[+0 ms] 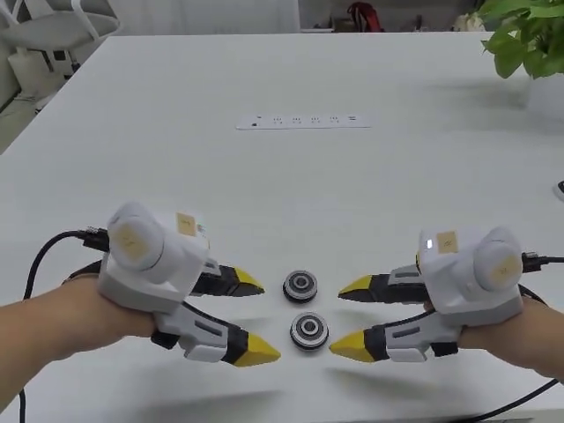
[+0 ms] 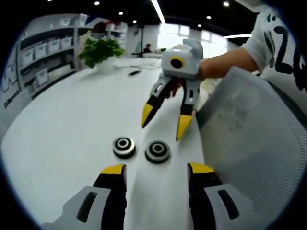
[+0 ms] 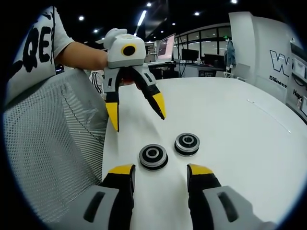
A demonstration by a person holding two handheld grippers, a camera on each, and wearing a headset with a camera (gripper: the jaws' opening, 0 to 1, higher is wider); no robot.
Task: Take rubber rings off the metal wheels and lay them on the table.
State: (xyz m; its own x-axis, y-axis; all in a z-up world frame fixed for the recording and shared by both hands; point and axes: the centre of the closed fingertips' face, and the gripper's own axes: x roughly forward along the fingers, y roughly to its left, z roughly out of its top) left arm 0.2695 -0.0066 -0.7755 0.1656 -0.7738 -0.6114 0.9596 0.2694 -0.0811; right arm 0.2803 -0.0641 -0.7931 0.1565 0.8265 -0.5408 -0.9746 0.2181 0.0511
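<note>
Two small metal wheels with black rubber rings lie flat on the white table, the far wheel [image 1: 300,286] [image 2: 124,147] [image 3: 187,143] just behind the near wheel [image 1: 309,330] [image 2: 158,151] [image 3: 153,156]. My left gripper [image 1: 257,319] [image 2: 157,168] [image 3: 136,115] stands open to their left, its yellow tips pointing at them. Facing it from the right, my right gripper [image 1: 349,317] [image 2: 164,125] [image 3: 160,169] is open as well. Neither gripper touches a wheel, and both wheels sit in the gap between the two.
A white power strip [image 1: 304,121] lies mid-table, farther back. A potted plant [image 1: 529,35] stands at the back right corner and a white chair [image 1: 53,26] at the back left. Cables trail from both grippers. A mesh chair back [image 2: 249,124] is near the front edge.
</note>
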